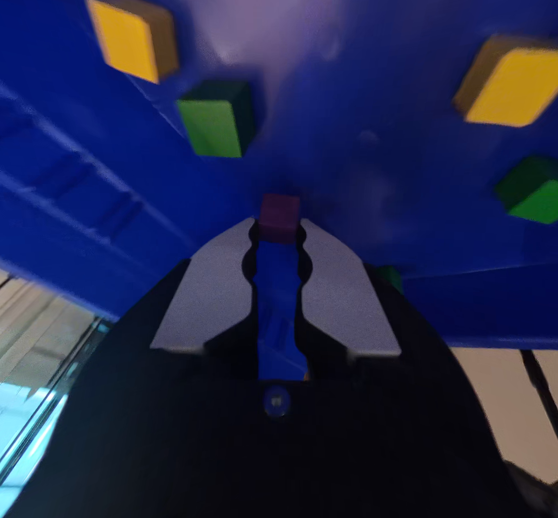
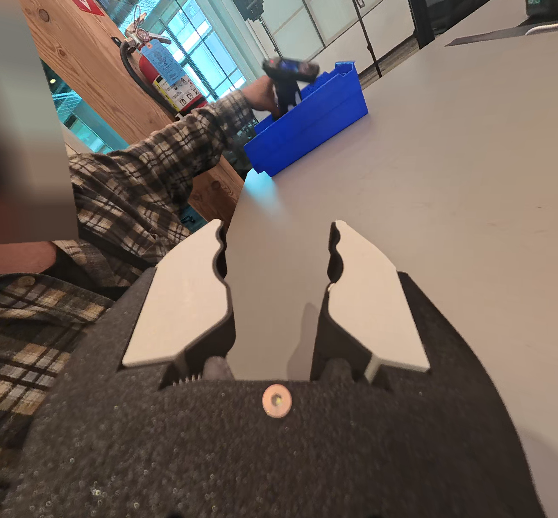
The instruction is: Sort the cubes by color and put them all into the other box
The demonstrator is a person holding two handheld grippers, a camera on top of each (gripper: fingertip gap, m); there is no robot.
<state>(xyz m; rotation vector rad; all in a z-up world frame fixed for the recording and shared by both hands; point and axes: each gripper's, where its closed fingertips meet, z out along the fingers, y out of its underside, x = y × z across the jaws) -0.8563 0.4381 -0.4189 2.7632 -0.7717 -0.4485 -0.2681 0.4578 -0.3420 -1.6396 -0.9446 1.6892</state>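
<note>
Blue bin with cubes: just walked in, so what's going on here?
A person is working two handheld grippers. The left gripper is down inside the blue bin, shut on a purple cube, with yellow and green cubes lying loose around it. The right gripper is open and empty over the grey table.

Green cube (image 1: 389, 275) mostly hidden, perhaps behind left claw (image 1: 277, 225).

A red fire extinguisher (image 2: 151, 71) hangs on a wooden post (image 2: 75, 59) beyond the grey table (image 2: 437, 201).
</note>
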